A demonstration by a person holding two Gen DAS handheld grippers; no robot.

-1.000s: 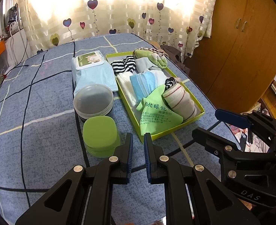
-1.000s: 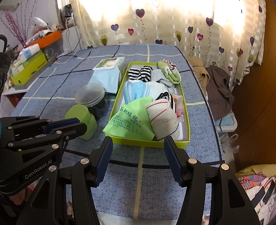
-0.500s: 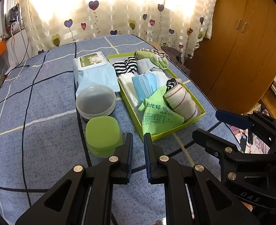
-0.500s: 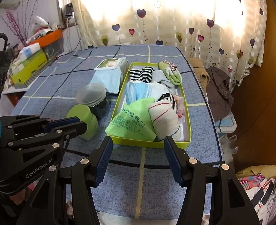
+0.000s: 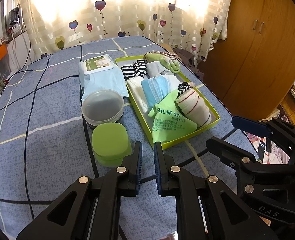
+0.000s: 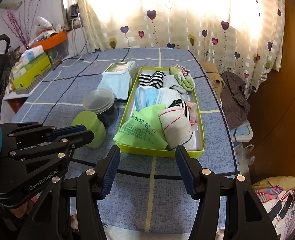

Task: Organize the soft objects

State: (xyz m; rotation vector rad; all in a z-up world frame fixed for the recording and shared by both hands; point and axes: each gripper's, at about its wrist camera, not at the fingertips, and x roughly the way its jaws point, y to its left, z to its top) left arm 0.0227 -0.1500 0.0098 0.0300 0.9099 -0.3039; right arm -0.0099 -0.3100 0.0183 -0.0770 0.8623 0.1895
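While both hover empty above the table's near edge, left gripper (image 5: 147,148) shows a narrow gap, right gripper (image 6: 147,154) stands wide — beyond them, yellow-green tray (image 6: 201,124) holding folded cloth (image 6: 141,128), rolled sock (image 6: 175,126), masks; green jar (image 5: 109,140) left of tray

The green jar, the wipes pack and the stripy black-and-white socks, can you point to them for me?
green jar (image 5: 109,136), left wrist view, middle of its lid
wipes pack (image 5: 99,65), left wrist view, its green label
stripy black-and-white socks (image 6: 151,79), right wrist view, middle of the pair
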